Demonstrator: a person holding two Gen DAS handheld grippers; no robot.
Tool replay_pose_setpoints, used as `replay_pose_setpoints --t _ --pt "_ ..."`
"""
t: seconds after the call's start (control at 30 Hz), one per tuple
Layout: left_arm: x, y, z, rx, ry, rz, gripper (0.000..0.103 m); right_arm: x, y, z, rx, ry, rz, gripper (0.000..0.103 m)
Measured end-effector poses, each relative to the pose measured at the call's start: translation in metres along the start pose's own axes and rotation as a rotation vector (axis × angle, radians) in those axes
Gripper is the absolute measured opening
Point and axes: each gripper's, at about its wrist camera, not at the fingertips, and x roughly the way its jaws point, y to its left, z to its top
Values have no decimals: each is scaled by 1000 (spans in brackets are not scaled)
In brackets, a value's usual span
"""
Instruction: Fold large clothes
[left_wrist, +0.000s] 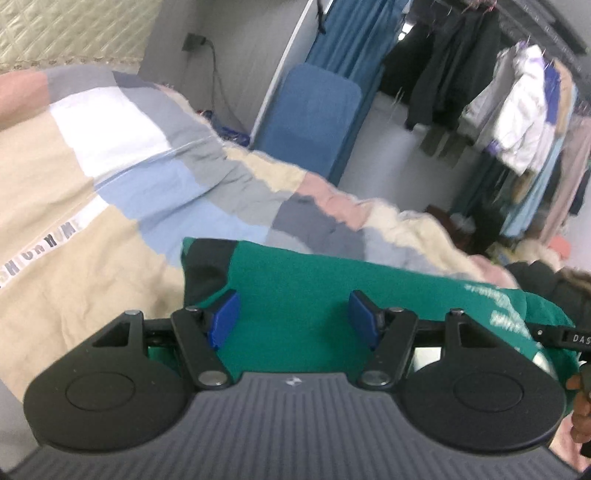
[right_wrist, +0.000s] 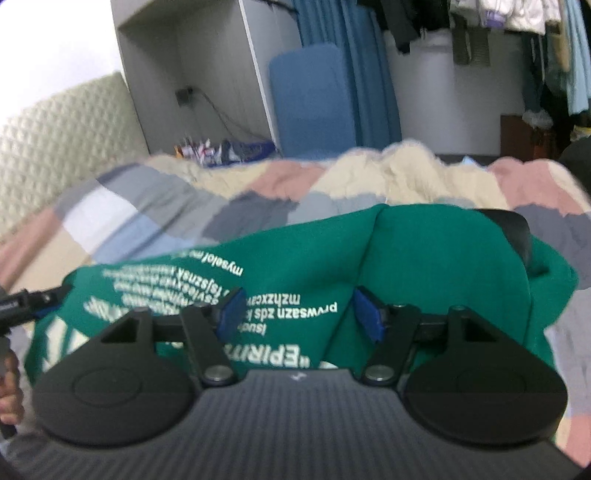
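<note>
A green sweatshirt (left_wrist: 295, 280) with white lettering and a dark cuff lies on a patchwork bed cover (left_wrist: 74, 192). My left gripper (left_wrist: 293, 319) is open just above its plain green part, blue pads apart, nothing between them. In the right wrist view the sweatshirt (right_wrist: 424, 258) is bunched, its printed text upside down. My right gripper (right_wrist: 297, 314) is open over the printed area, holding nothing. The other gripper's tip shows at the left edge of the right wrist view (right_wrist: 33, 299).
The bed cover (right_wrist: 184, 206) has beige, pink, grey and blue patches. A blue padded board (left_wrist: 310, 114) leans on the wall behind the bed. Hanging clothes (left_wrist: 517, 110) fill a rack at the right. A quilted headboard (right_wrist: 55, 129) stands at the left.
</note>
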Motion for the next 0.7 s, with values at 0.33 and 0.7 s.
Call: replay_pose_setpoints --t 0.33,0.7 --pt "42 17 -13 -35 67 22 69 47 -13 -6 90 66 10 70" --pt "-50 2 -15 -135 7 -56 80 -36 13 -8 255 47 -78 72"
